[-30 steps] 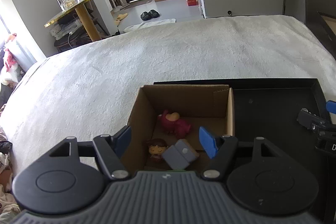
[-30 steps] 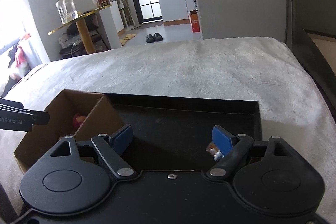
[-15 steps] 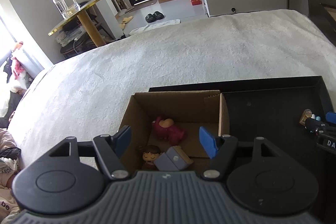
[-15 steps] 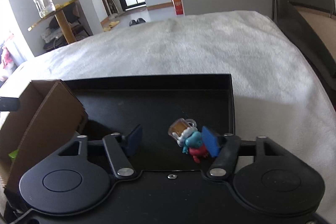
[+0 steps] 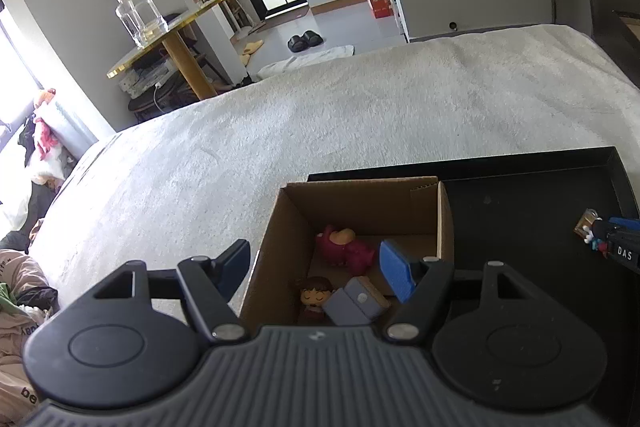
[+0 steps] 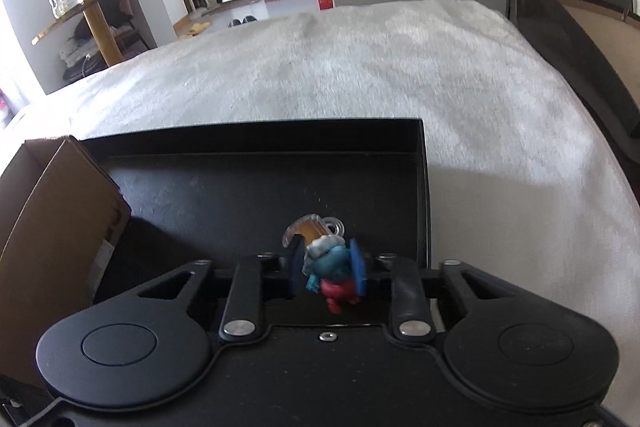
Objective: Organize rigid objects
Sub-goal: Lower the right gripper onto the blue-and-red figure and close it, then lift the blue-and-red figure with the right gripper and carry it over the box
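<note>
In the right wrist view my right gripper (image 6: 327,269) is shut on a small blue and red figurine (image 6: 333,269) that carries a beer mug, low over the black tray (image 6: 224,187). The left wrist view shows that figurine (image 5: 591,231) at the far right, pinched by the right gripper (image 5: 602,239). My left gripper (image 5: 316,267) stands open over the brown cardboard box (image 5: 360,199), nothing between its fingers. Inside the box lie a dark red plush-like figure (image 5: 344,247), a brown-haired doll figure (image 5: 314,297) and a grey block (image 5: 354,301).
The tray and the box (image 6: 52,227) rest on a white fluffy blanket (image 5: 360,107). A dark headboard (image 6: 560,7) runs along the right. Beyond the bed stand a gold side table with a glass jar (image 5: 140,13), slippers on the floor and white cabinets.
My right gripper dropped toward the tray and closed its jaws around the blue figurine, which was beside the right finger before. The left gripper stayed open over the box.
</note>
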{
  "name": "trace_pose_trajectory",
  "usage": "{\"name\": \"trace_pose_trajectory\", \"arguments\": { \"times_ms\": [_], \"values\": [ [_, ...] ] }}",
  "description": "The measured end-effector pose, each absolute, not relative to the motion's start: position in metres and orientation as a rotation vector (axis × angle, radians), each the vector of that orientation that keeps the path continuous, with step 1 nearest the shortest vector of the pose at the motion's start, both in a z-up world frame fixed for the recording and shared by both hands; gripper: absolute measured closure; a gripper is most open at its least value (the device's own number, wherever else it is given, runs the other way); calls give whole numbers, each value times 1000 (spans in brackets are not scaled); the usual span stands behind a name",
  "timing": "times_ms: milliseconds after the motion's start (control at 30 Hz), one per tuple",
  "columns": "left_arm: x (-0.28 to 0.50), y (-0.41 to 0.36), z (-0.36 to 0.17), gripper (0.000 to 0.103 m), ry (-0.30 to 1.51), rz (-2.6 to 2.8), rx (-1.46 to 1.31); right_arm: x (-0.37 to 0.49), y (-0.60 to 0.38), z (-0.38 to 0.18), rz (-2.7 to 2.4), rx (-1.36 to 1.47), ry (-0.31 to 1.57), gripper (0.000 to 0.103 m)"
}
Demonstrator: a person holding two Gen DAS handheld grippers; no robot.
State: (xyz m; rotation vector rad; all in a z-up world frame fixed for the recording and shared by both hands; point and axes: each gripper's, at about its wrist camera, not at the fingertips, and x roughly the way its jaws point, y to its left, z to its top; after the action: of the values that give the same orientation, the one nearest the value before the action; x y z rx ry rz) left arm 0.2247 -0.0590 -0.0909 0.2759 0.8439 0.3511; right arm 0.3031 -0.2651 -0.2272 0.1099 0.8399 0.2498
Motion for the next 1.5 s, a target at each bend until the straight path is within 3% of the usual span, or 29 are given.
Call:
{"name": "trace_pose_trajectory", "arguments": {
  "times_ms": [300, 367, 400, 433, 1167, 1267, 1333, 1500],
  "values": [
    [214, -53, -90, 33, 852, 354, 259, 285, -253, -223, 285, 92, 867, 79],
    [212, -53, -89, 33, 846, 355, 270, 281, -249, -219, 303, 60, 863, 65],
    [211, -53, -88, 33, 845, 354, 274, 278, -247, -217, 309, 44, 849, 52],
    [211, -53, -88, 33, 845, 355, 276, 274, -246, -215, 315, 31, 833, 47],
    [228, -58, -95, 33, 867, 363, 310, 282, -240, -240, 366, -170, 862, 49],
    [229, -59, -98, 33, 872, 359, 311, 281, -239, -239, 381, -168, 853, 53],
    [229, -58, -99, 33, 875, 354, 308, 277, -238, -239, 394, -183, 844, 63],
    [224, -55, -104, 33, 888, 349, 293, 270, -238, -234, 411, -170, 843, 65]
  ]
}}
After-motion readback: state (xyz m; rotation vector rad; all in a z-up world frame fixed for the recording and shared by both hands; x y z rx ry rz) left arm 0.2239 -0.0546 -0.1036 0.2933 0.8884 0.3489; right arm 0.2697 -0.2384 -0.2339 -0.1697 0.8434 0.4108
